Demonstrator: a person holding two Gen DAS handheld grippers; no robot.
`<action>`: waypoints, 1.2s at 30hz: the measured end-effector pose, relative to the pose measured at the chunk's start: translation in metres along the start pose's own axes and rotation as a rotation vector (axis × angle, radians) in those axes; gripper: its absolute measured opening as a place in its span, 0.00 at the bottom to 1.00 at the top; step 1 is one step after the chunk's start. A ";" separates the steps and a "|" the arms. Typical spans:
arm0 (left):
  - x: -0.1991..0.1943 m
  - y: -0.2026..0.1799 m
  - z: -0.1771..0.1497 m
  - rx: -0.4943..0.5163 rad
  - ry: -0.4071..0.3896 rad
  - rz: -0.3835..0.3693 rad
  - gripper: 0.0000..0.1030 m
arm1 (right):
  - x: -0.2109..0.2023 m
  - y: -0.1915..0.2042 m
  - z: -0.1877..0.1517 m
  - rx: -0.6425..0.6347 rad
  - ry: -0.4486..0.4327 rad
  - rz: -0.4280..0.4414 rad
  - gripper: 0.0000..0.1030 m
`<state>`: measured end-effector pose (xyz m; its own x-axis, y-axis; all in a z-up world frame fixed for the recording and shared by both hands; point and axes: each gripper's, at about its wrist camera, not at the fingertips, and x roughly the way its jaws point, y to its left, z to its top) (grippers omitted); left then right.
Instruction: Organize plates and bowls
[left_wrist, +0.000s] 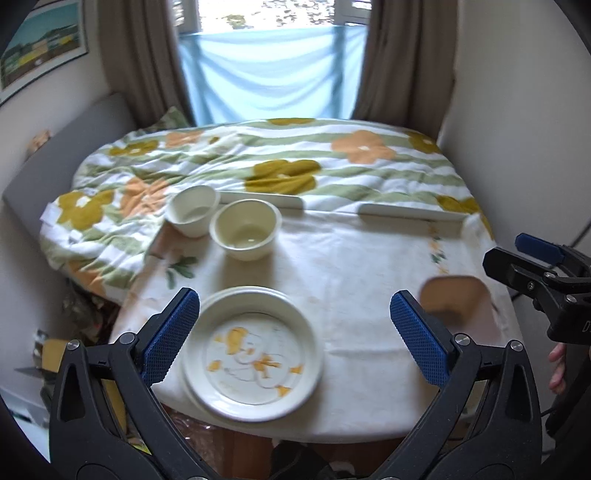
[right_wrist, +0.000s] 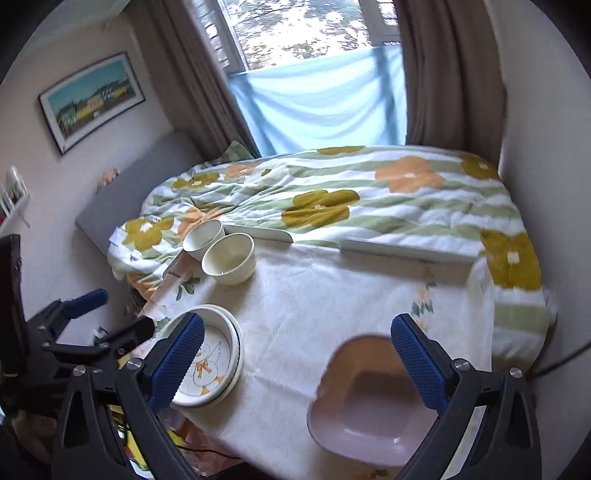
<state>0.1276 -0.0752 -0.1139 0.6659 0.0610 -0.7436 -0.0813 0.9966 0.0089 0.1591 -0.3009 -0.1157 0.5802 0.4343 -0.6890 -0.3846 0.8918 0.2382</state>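
— What am I dealing with on the table (right_wrist: 332, 314), biggest first?

— The white plates (left_wrist: 255, 354) stacked at the near left edge, duck print on the top one: glazed, stiff, heavy-ish as a stack and breakable, I judge. I'd pinch a rim, since the faces look slick. Then the pink heart-shaped dish (right_wrist: 373, 402) at the near right, smooth with a deep well; its raised lip is the place to grip.

— And the small ones?

— Two cream bowls (left_wrist: 245, 229) at the far left, touching, round and thin-walled. Light, I reckon, but they'd chip; take one wall between the pads.

— Holding anything?

— No, my left gripper (left_wrist: 295, 332) and right gripper (right_wrist: 299, 362) both gape wide, empty, above the cloth
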 end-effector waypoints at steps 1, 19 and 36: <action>0.003 0.013 0.004 -0.015 0.003 0.007 1.00 | 0.005 0.008 0.004 -0.017 0.005 0.007 0.98; 0.168 0.170 0.069 -0.173 0.253 -0.080 0.91 | 0.218 0.079 0.078 0.027 0.294 0.006 0.96; 0.301 0.154 0.061 -0.172 0.494 -0.215 0.16 | 0.322 0.067 0.056 0.213 0.494 0.017 0.36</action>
<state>0.3607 0.1000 -0.2951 0.2579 -0.2160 -0.9417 -0.1293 0.9582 -0.2552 0.3600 -0.0949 -0.2834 0.1484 0.3834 -0.9116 -0.2074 0.9134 0.3503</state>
